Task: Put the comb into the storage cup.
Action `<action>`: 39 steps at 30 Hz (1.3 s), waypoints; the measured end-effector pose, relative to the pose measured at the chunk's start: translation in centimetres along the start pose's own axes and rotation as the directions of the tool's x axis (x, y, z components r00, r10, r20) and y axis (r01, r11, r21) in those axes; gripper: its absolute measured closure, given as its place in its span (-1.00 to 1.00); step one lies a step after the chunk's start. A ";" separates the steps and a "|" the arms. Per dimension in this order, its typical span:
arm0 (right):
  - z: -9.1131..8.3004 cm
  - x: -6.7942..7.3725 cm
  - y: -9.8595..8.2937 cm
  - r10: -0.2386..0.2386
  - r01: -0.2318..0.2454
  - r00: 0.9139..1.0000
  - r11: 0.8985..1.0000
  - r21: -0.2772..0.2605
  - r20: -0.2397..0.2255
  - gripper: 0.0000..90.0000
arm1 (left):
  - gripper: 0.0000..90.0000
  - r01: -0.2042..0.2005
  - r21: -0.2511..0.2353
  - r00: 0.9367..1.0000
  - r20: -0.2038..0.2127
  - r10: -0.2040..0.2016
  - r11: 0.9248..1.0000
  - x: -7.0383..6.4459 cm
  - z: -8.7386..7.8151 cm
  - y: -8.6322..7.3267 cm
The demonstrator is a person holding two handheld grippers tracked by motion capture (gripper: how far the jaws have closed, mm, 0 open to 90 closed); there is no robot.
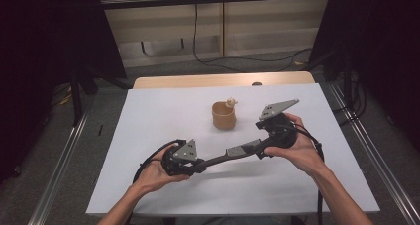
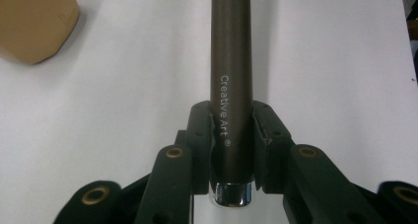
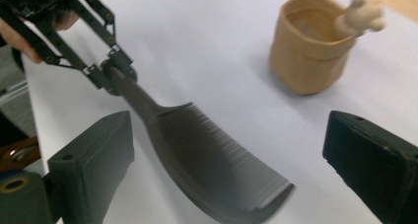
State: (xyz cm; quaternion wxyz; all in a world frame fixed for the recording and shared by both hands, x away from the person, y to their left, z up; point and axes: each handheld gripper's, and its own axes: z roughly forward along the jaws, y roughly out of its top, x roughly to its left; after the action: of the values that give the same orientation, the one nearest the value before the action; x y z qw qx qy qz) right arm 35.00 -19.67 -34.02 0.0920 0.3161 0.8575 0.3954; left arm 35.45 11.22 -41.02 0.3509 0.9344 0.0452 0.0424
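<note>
Now the left gripper point(image 1: 200, 164) clamps the comb's point(image 1: 236, 152) handle, teeth end pointing between the right gripper's point(image 1: 261, 146) parted jaws.

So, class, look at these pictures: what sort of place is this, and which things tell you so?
Probably a lab or recording workspace, not a home. A white sheet covers the table, dark curtains and metal rails flank it, cables run across the floor, and a person works with a hand-held left gripper shut on a comb.

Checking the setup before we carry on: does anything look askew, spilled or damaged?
Nothing stands out. The left gripper is shut squarely on the comb handle, the right gripper is open around its toothed end, and the tan cup stands upright on the white sheet, nothing spilled.
</note>
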 end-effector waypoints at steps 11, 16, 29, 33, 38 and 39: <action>-1.1 0.5 -1.6 -0.003 0.007 0.999 0.996 -0.089 0.041 -0.91 | 0.62 0.068 -0.061 0.997 -0.029 -0.070 0.996 0.6 -0.7 -1.0; -1.2 0.6 -2.4 0.037 -0.029 0.997 0.992 -0.122 0.063 -0.90 | 0.62 0.121 -0.078 0.992 -0.035 -0.124 0.990 1.0 -0.9 -1.9; 1.1 1.3 -4.8 0.112 -0.089 0.989 0.972 -0.217 0.096 -0.86 | 0.62 0.160 -0.180 0.983 -0.066 -0.174 0.971 0.9 -1.3 -1.8; 1.7 1.7 -5.3 0.118 -0.089 0.987 0.965 -0.247 0.105 -0.87 | 0.62 0.165 -0.199 0.981 -0.068 -0.181 0.966 0.9 -1.5 -1.8; 2.2 2.0 -6.1 0.129 -0.094 0.987 0.944 -0.316 0.093 -0.87 | 0.62 0.171 -0.235 0.979 -0.069 -0.192 0.957 0.8 -1.5 -2.0; 2.3 2.0 -6.1 0.132 -0.096 0.987 0.940 -0.328 0.089 -0.87 | 0.62 0.173 -0.245 0.978 -0.070 -0.195 0.954 0.8 -1.5 -2.0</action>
State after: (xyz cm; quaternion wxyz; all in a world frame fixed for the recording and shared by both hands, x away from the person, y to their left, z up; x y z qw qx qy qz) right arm 31.50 -20.00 -39.90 0.1665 0.3673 0.7551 0.5169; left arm 35.93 13.73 -41.19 0.4600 0.8743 0.1431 0.0585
